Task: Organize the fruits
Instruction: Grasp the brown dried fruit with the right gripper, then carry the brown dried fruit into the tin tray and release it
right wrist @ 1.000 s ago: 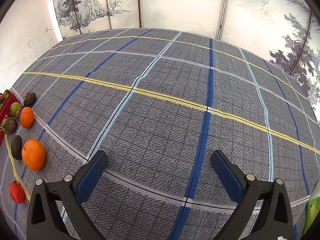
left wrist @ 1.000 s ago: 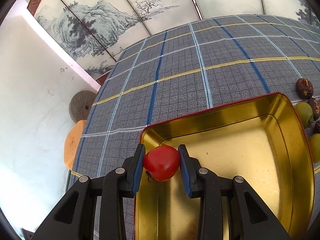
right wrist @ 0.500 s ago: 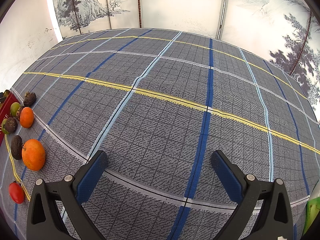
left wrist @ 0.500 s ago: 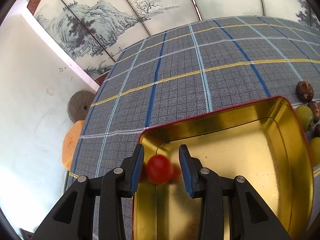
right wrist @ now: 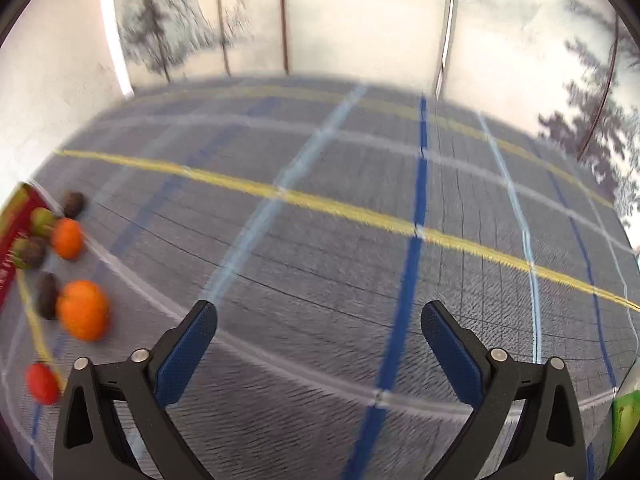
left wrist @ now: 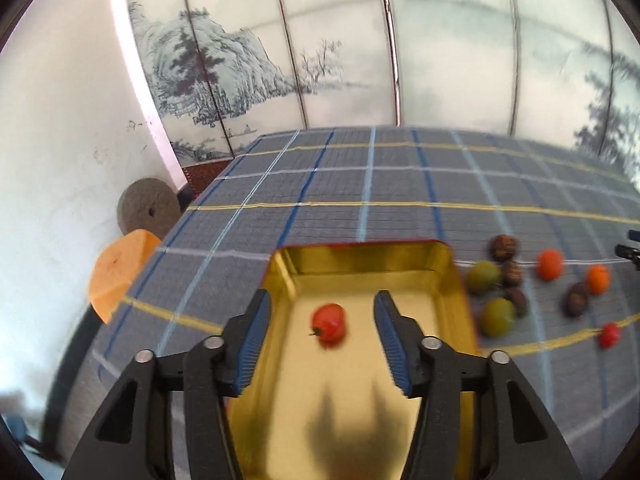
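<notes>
A small red tomato lies on the floor of the gold tray, which has a red outer rim. My left gripper is open above the tray, with the tomato loose between and below its blue pads. To the right of the tray lie green fruits, dark brown fruits, two oranges and another red tomato. My right gripper is open and empty over the plaid cloth. An orange and a red tomato lie to its left.
A grey-blue plaid cloth covers the table. An orange cushion and a grey round stone sit past the table's left edge. Painted screens stand behind. A green packet shows at the far right.
My left gripper opened and let go of the red tomato, which now rests in the tray. It then lifted and drew back. My right gripper has begun moving; its view is blurred.
</notes>
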Motion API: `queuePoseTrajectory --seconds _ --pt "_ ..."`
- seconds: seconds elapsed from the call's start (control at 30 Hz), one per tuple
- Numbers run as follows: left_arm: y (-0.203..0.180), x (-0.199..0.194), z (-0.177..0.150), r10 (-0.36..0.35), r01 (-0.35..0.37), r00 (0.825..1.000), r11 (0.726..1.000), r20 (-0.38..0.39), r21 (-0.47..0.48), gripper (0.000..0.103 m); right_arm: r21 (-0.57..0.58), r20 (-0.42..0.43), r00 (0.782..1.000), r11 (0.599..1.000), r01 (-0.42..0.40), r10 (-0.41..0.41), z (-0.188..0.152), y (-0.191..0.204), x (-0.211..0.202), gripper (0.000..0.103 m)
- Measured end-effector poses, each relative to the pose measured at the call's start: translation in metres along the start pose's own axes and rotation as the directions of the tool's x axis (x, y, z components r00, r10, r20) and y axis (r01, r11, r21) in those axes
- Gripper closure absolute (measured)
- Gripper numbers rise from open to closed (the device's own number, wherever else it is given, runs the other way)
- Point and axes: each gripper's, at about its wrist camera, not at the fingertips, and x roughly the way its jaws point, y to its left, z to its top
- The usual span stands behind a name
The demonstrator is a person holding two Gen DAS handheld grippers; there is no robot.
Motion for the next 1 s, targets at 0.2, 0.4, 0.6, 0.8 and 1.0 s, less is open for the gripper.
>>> queuePoseTrajectory --seconds 0.2,0.4,0.6,0.8,1.0 --pt "-0.015 -0.059 -0.045 -0.047 0.051 0.997 0.996 0.056 -0.073 0.033 -0.227 0.051 0.937 0.918 -0.326 0.345 0.019 0.095 -0.066 0.015" --pt "-0.035 -0.092 -0.074 -0.082 0.083 0.996 0.996 0.026 -0.041 0.033 -0.465 -0.133 0.919 0.795 -0.389 0.372 0.027 0.182 -0.045 0.022" --pt "-0.034 -0.108 -0.087 -0.043 0.043 0.999 0.998 0.007 -0.047 0.016 -0.479 -0.277 0.91 0.777 -0.409 0.309 0.026 0.195 -0.008 0.043" --pt "-0.022 -0.105 -0.091 -0.04 0.038 0.999 0.996 -0.024 -0.08 0.015 -0.431 -0.368 0.889 0.797 -0.424 0.273 0.023 0.197 0.012 0.07" --pt "-0.016 -0.102 -0.093 -0.019 0.018 1.0 0.994 -0.008 -0.103 0.01 -0.422 -0.292 0.843 0.73 -0.538 0.452 0.047 0.235 -0.039 0.07"
